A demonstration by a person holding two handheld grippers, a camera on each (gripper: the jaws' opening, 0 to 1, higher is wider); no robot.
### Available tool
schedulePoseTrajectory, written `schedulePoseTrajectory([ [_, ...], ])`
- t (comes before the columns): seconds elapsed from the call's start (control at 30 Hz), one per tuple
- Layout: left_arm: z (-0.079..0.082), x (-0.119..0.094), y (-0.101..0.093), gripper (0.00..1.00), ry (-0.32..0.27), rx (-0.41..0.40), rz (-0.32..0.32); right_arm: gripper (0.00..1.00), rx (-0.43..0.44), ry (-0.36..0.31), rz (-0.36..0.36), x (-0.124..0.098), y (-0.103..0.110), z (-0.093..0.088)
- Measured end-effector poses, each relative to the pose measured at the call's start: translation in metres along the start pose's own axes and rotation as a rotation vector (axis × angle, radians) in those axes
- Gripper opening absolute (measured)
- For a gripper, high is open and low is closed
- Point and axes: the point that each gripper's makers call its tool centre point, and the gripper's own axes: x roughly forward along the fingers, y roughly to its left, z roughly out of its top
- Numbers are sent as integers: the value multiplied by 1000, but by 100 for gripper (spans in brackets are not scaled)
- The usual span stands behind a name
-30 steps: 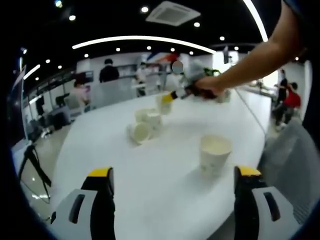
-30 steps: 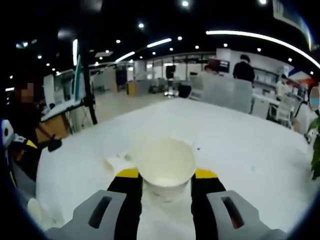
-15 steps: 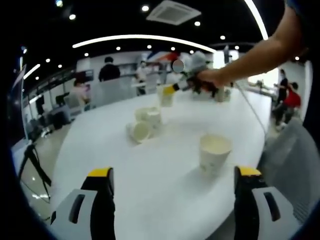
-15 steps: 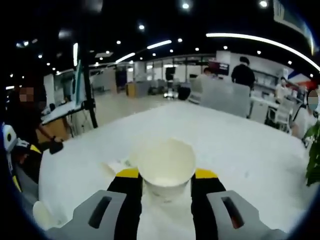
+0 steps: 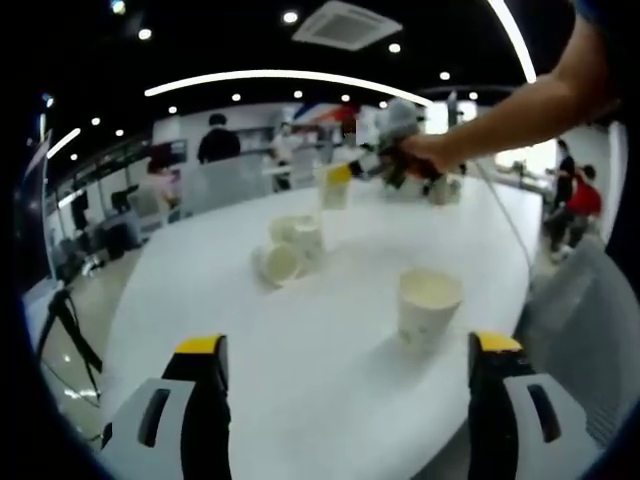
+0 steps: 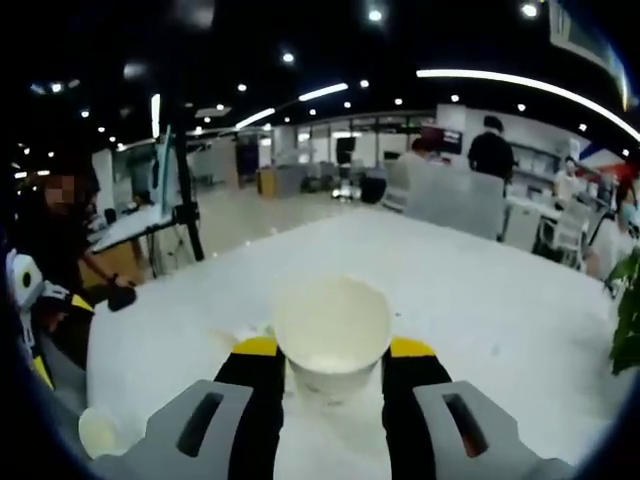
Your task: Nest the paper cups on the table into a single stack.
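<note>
Low in the left gripper view, my left gripper [image 5: 347,345] is open over the white table [image 5: 300,370], with nothing between its jaws. An upright paper cup [image 5: 428,308] stands just ahead of it on the right. Farther off sits a cluster of cups [image 5: 296,235], one of them lying on its side [image 5: 278,262]. Beyond the cluster a hand holds my right gripper [image 5: 350,172], shut on a paper cup [image 5: 333,187] above the table. In the right gripper view that cup [image 6: 332,335] sits upright between the shut jaws of my right gripper [image 6: 335,352]. Another cup [image 6: 97,430] shows at the lower left.
The table's near edge curves round on the left [image 5: 130,330], with a tripod [image 5: 65,320] on the floor beyond it. A grey chair [image 5: 580,300] stands at the right. People and desks fill the back of the room. A plant [image 6: 628,320] is at the right edge.
The right gripper has lifted its cup higher above the table and the cluster. The left gripper and the other cups have stayed where they were.
</note>
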Motion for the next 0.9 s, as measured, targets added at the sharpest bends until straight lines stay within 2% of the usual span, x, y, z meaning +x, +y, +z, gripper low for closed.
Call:
schedulePoseTrajectory([
  [0.23, -1, 1, -6, 98, 5, 16, -18, 35, -4, -10, 29, -8, 19, 3],
  [0.4, -4, 0, -2, 98, 12, -36, -13, 35, -6, -16, 49, -13, 32, 0],
  [0.73, -3, 0, -7, 97, 11, 13, -14, 35, -11, -16, 111, -28, 64, -6],
  [0.9, -2, -1, -7, 97, 8, 13, -12, 35, -15, -22, 149, -38, 79, -5],
])
